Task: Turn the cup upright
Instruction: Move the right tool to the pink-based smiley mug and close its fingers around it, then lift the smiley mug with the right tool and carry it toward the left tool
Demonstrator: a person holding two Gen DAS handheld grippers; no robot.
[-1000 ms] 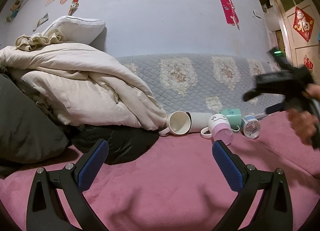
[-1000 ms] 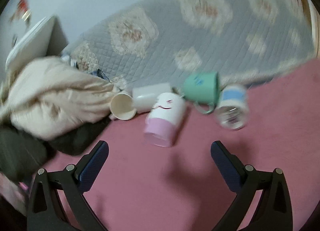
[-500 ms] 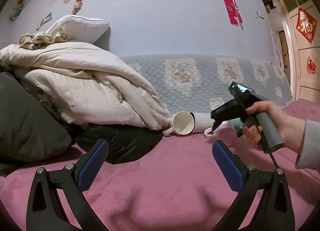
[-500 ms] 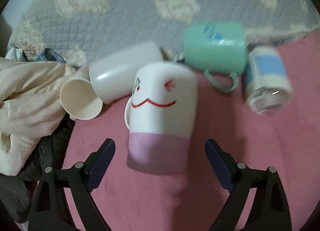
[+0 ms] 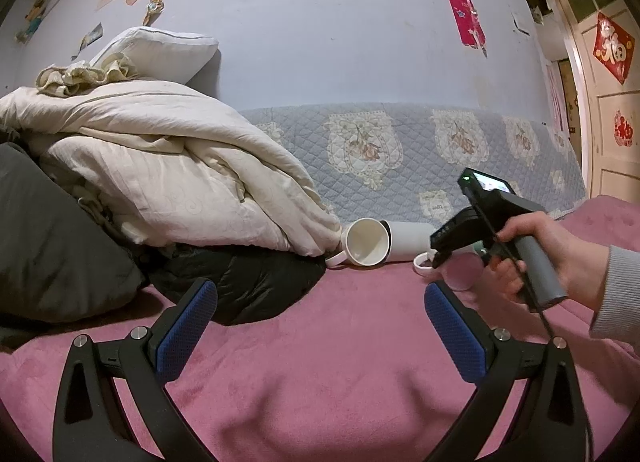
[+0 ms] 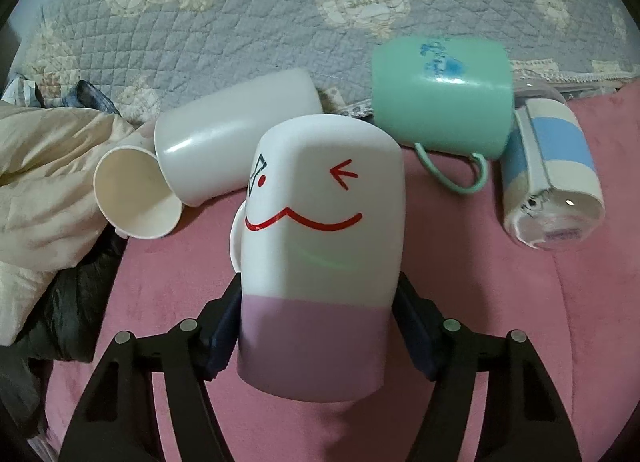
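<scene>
A white and pink cup with a red smiley face lies on its side on the pink bedspread, its pink rim end toward the camera. My right gripper has closed its blue pads on both sides of the cup's pink end. In the left wrist view the right gripper is held by a hand over the pink cup. My left gripper is open and empty above the bedspread, well short of the cups.
Other cups lie on their sides nearby: a cream mug, a white cup, a green mug and a blue-banded cup. A heap of cream quilts and dark bedding is at the left. A quilted grey cover runs behind.
My right gripper moved forward onto the smiley cup and its jaws closed on the pink end. The left gripper stayed nearly still.
</scene>
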